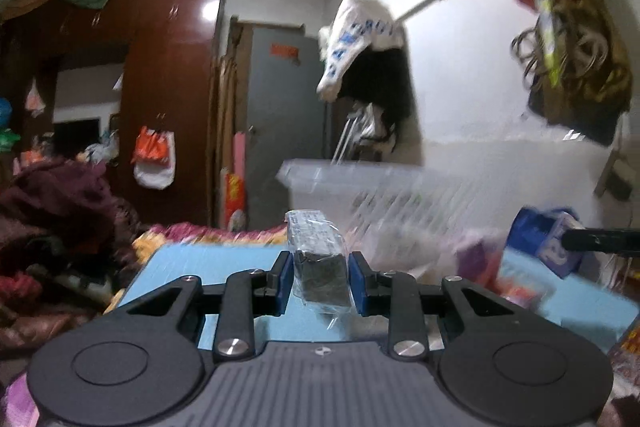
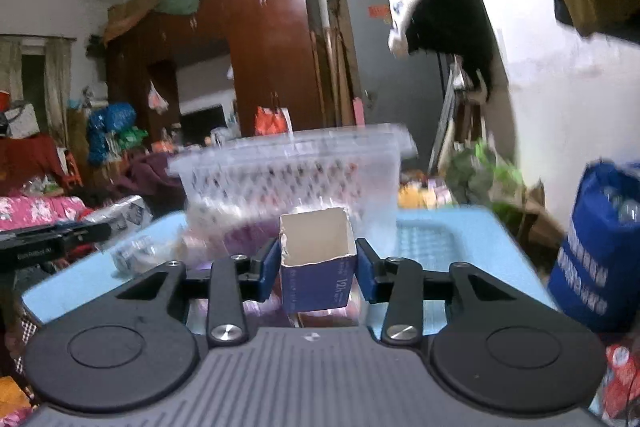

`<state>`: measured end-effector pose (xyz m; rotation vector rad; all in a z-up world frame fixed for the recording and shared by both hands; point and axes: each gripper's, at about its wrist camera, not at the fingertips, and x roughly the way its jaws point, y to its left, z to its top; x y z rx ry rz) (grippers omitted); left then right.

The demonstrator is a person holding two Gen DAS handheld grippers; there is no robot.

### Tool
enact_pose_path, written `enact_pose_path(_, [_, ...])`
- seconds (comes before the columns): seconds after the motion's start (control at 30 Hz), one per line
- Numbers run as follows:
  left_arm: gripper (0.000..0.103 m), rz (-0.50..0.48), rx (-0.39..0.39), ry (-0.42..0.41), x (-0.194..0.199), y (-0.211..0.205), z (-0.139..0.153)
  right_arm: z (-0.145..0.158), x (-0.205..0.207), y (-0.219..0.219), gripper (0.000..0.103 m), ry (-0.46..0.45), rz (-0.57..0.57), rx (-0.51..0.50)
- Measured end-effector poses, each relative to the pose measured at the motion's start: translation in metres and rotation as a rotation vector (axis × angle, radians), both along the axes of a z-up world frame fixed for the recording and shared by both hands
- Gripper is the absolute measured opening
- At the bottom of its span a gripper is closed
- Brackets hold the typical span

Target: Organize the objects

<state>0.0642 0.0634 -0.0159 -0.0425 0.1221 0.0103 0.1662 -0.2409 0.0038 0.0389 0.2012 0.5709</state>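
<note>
Left tool (image 1: pixel 319 277) clenched on a dark pack (image 1: pixel 318 259) in clear wrap, lifted above the blue desk (image 1: pixel 224 267). Right tool (image 2: pixel 317 277) clenched on a small blue box (image 2: pixel 318 267) with its top torn open, also lifted above the desk. Straight ahead of both tools, a clear basket (image 1: pixel 360 187), blurry, with holes in its side and a high rim. Probably the home for both things, so likely the carry step now. Best to lift each thing higher than the rim first, then move forward, then let go low inside. Keep the box upright, open end up, in case something is inside; cannot tell. Squeeze the pack gently, since the wrap looks slippery. One tool at a time, because the right tool shows at the right edge of the left view, near by. Small packets lying on the desk under and left of the right tool, so no dipping there. A big blue bag (image 2: pixel 596 251) close on the right of the right tool. More open room above and ahead to the right of the basket.
</note>
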Motion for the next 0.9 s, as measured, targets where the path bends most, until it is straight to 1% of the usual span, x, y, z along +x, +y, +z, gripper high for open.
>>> enact_pose_path(0.07, [0.034, -0.021, 0.011, -0.039, 0.008, -0.005, 0.020, 0.023, -0.002, 0.006, 0.044, -0.062, 0.014, 0.010])
enact_pose_path(0.13, [0.034, -0.052, 0.036, -0.073, 0.028, -0.012, 0.045, 0.053, 0.006, 0.017, 0.044, -0.129, 0.035, 0.005])
enact_pose_path(0.17, [0.034, -0.067, 0.037, -0.073, 0.045, -0.014, 0.059, 0.068, 0.015, 0.026, 0.044, -0.152, 0.034, -0.007])
enact_pose_path(0.23, [0.034, -0.115, 0.016, -0.041, 0.083, -0.017, 0.080, 0.091, 0.039, 0.044, 0.044, -0.175, 0.039, -0.037])
enact_pose_path(0.3, [0.035, -0.149, 0.020, 0.035, 0.119, -0.022, 0.090, 0.107, 0.067, 0.061, 0.046, -0.156, 0.055, -0.056])
enact_pose_path(0.33, [0.045, -0.168, 0.027, 0.052, 0.132, -0.025, 0.089, 0.109, 0.076, 0.067, 0.048, -0.157, 0.052, -0.063])
enact_pose_path(0.37, [0.058, -0.169, 0.043, 0.076, 0.143, -0.028, 0.086, 0.109, 0.084, 0.073, 0.066, -0.161, 0.047, -0.076])
enact_pose_path(0.4, [0.079, -0.148, 0.061, 0.118, 0.155, -0.030, 0.081, 0.108, 0.093, 0.081, 0.097, -0.143, 0.042, -0.113])
enact_pose_path(0.43, [0.081, -0.134, 0.067, 0.134, 0.158, -0.031, 0.077, 0.104, 0.096, 0.086, 0.103, -0.134, 0.031, -0.138])
enact_pose_path(0.5, [0.081, -0.141, 0.045, 0.120, 0.146, -0.026, 0.070, 0.096, 0.093, 0.085, 0.103, -0.130, 0.012, -0.158])
enact_pose_path(0.57, [0.081, -0.162, 0.002, 0.067, 0.118, -0.016, 0.066, 0.086, 0.078, 0.071, 0.103, -0.115, 0.028, -0.128])
enact_pose_path(0.6, [0.081, -0.156, -0.016, 0.038, 0.100, -0.010, 0.063, 0.080, 0.068, 0.061, 0.103, -0.109, 0.034, -0.100])
enact_pose_path(0.63, [0.084, -0.136, -0.027, 0.022, 0.085, -0.006, 0.060, 0.071, 0.058, 0.051, 0.103, -0.095, 0.037, -0.073])
enact_pose_path(0.7, [0.087, -0.066, -0.026, 0.012, 0.059, 0.000, 0.047, 0.047, 0.044, 0.035, 0.103, -0.047, 0.040, -0.058])
enact_pose_path(0.77, [0.087, -0.023, -0.021, 0.041, 0.041, -0.001, 0.030, 0.019, 0.030, 0.023, 0.103, 0.005, 0.019, -0.028])
enact_pose_path(0.83, [0.087, -0.055, -0.037, 0.092, 0.030, 0.000, 0.013, -0.003, 0.022, 0.018, 0.103, 0.046, 0.037, -0.010])
enact_pose_path(0.9, [0.087, -0.088, -0.087, 0.125, 0.016, -0.002, -0.005, -0.021, 0.014, 0.018, 0.103, 0.095, 0.077, 0.002])
